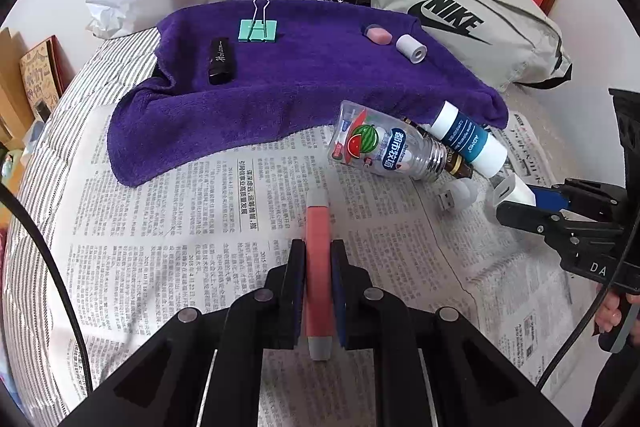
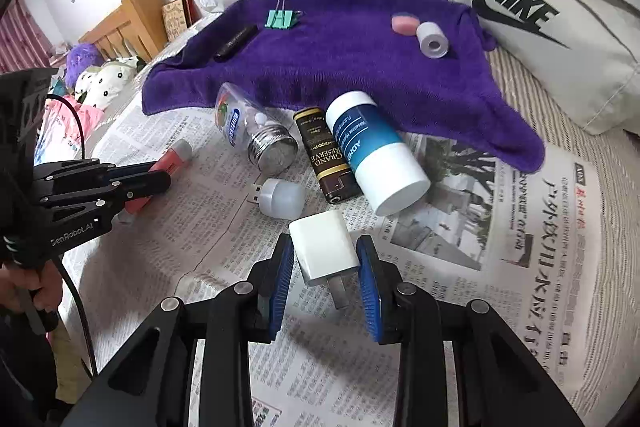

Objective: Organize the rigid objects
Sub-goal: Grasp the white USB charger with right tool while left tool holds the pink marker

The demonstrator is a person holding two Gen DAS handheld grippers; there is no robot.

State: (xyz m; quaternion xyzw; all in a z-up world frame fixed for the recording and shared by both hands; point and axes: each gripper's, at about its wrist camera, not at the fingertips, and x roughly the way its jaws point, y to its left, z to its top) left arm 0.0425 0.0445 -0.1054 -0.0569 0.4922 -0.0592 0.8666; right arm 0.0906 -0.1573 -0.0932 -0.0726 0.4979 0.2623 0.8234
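My left gripper (image 1: pixel 318 251) is shut on a pink stick with grey ends (image 1: pixel 318 223), held lengthwise between the pads just above the newspaper (image 1: pixel 168 227). My right gripper (image 2: pixel 326 243) is shut on a white charger plug (image 2: pixel 322 247), prongs toward the camera. The left wrist view shows that plug (image 1: pixel 514 189) at the right gripper's tip. On the purple towel (image 2: pixel 340 67) lie a green binder clip (image 2: pixel 282 17), a black stick (image 2: pixel 236 43), a pink eraser (image 2: pixel 404 23) and a white roll (image 2: pixel 432 41).
On the newspaper by the towel's edge lie a clear bottle (image 2: pixel 248 131), a brown lighter (image 2: pixel 326 155), a blue and white tube (image 2: pixel 376 151) and a small USB lamp (image 2: pixel 280 197). A grey Nike bag (image 2: pixel 540 27), a black box and a white shopping bag stand behind.
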